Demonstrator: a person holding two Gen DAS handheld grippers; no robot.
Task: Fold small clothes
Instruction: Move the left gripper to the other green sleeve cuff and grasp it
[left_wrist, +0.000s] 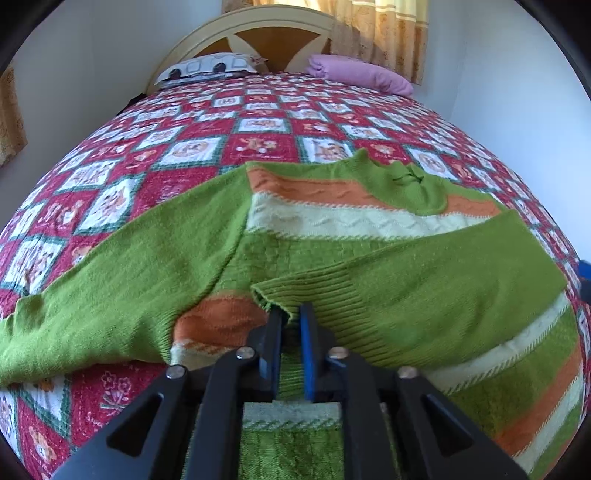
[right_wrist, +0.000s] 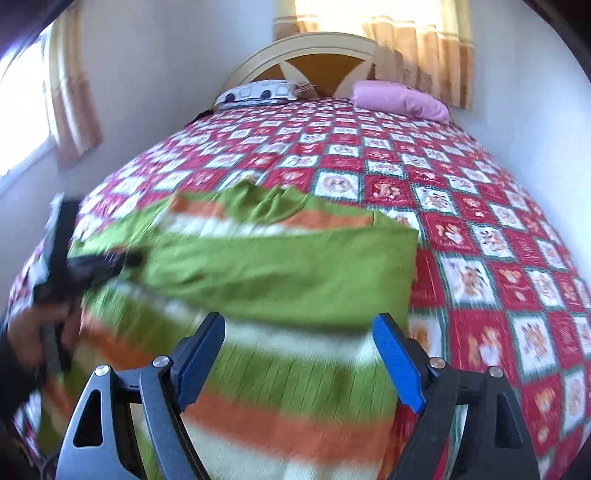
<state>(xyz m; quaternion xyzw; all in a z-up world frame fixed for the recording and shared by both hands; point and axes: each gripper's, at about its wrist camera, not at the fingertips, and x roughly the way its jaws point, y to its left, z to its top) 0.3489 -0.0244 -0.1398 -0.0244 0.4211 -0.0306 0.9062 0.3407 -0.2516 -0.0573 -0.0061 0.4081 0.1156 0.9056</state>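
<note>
A small green knit sweater with orange and cream stripes lies flat on the bed, collar toward the headboard. Its right sleeve is folded across the body; its left sleeve stretches out to the left. My left gripper is shut on the ribbed cuff of the folded sleeve, low over the sweater. In the right wrist view the sweater is blurred. My right gripper is open and empty above the sweater's lower right part. The left gripper shows at the left there.
The bed carries a red and white patchwork quilt. A patterned pillow and a pink pillow lie by the wooden headboard. Walls and curtains close in at the head and sides.
</note>
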